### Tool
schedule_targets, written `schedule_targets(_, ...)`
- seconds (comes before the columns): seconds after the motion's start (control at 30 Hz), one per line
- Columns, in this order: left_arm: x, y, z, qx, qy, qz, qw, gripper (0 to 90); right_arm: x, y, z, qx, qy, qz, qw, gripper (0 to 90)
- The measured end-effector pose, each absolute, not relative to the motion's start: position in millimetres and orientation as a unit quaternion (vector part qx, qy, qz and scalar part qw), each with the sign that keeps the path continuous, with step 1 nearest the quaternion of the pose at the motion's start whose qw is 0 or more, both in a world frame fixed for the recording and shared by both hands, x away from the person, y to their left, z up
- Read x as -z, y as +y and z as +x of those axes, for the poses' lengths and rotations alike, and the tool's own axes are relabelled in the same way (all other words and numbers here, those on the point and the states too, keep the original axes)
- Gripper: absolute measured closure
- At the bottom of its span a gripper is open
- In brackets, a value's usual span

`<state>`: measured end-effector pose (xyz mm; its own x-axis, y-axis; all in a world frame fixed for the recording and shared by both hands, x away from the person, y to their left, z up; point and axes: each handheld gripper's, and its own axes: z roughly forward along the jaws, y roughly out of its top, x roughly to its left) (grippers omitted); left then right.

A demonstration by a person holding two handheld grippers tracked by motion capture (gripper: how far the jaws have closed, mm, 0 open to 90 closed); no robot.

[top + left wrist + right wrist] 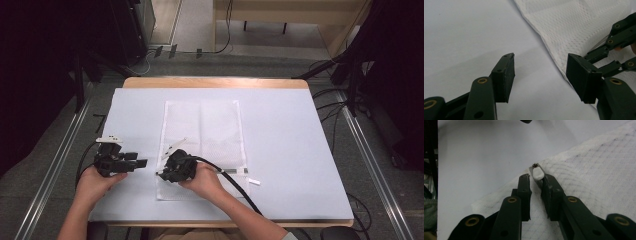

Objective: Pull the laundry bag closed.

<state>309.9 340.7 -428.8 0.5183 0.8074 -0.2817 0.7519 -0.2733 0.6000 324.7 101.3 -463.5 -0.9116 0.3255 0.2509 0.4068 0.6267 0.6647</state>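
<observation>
The right gripper [535, 182] is pinching the white zipper pull [538, 173] at the mesh laundry bag's [202, 135] 7 o'clock corner on the desk [280, 125], nearer than the left gripper [540, 75], whose fingers are gaping empty toward its 3 o'clock.
</observation>
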Motion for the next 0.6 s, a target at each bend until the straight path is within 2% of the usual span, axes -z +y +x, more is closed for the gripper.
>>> schedule_targets(0.2, 429, 342, 310, -0.038, 0.491, 0.794, 0.355, 40.4, 464, 111, 327, 0.383, -0.900, -0.201, 0.058, 78.3)
schedule_targets(0.47, 429, 342, 311, -0.030, 0.492, 0.795, 0.354, 40.6, 464, 116, 330, 0.375, -0.902, -0.205, 0.057, 87.1)
schedule_targets(0.6, 429, 342, 311, -0.029, 0.490, 0.796, 0.355, 40.3, 460, 113, 332, 0.377, -0.904, -0.198, 0.052, 87.7)
